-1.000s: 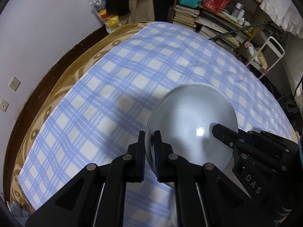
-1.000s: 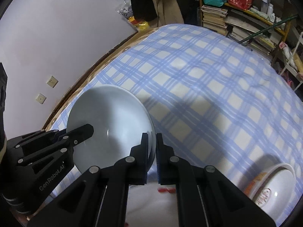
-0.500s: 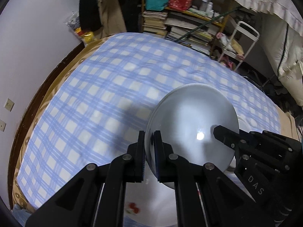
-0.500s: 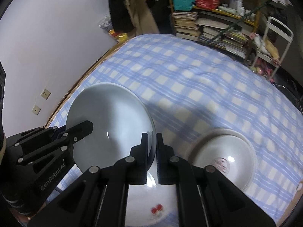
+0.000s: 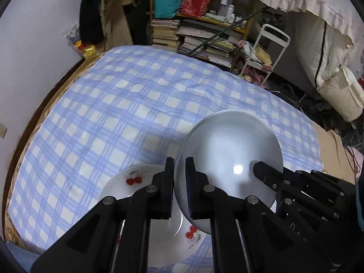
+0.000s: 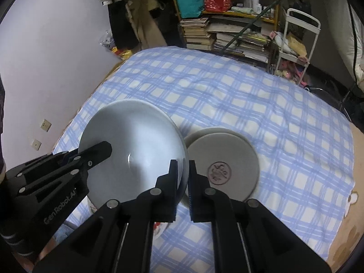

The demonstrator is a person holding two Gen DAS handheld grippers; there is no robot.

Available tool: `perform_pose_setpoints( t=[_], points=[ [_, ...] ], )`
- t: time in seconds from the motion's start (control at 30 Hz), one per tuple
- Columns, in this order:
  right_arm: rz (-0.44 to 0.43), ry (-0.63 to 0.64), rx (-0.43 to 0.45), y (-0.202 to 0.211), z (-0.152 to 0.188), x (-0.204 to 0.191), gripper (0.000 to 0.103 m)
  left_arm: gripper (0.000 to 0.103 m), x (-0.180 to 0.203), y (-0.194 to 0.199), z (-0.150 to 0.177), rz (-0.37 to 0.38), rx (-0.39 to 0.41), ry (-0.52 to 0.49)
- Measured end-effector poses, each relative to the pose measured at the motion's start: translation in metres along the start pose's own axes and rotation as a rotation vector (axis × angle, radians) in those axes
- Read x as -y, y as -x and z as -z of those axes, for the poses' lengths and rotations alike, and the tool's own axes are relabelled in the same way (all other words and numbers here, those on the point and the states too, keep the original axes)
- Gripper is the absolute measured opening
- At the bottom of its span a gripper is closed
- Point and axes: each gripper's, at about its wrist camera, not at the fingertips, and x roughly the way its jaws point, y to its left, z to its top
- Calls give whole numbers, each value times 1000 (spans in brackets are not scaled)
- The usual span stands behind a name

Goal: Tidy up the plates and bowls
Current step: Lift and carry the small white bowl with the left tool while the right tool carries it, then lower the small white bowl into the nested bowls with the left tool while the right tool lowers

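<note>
Both grippers carried the bowl (image 5: 229,157) over the cherry plate (image 5: 136,179).

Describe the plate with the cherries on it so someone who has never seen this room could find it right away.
Start at the bed with the blue and white checked sheet and go to its near edge, just under the left gripper. The cherry plate lies flat there, partly hidden beneath the plain white bowl that both grippers hold. Its red cherry prints near the rim set it apart; the bowl has none.
</note>
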Motion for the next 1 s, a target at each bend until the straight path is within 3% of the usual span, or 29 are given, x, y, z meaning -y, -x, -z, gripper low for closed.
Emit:
perform_pose_setpoints(
  t=[0.37, 0.6, 1.0],
  points=[
    [49, -49, -3, 5, -3, 46, 10, 10, 48, -25, -8, 29, -4, -121],
    [46, -87, -41, -18, 11, 65, 10, 10, 56, -52, 4, 55, -45, -142],
    [66, -91, -86, -49, 15, 77, 9, 10, 60, -82, 11, 18, -105, -167]
  ],
)
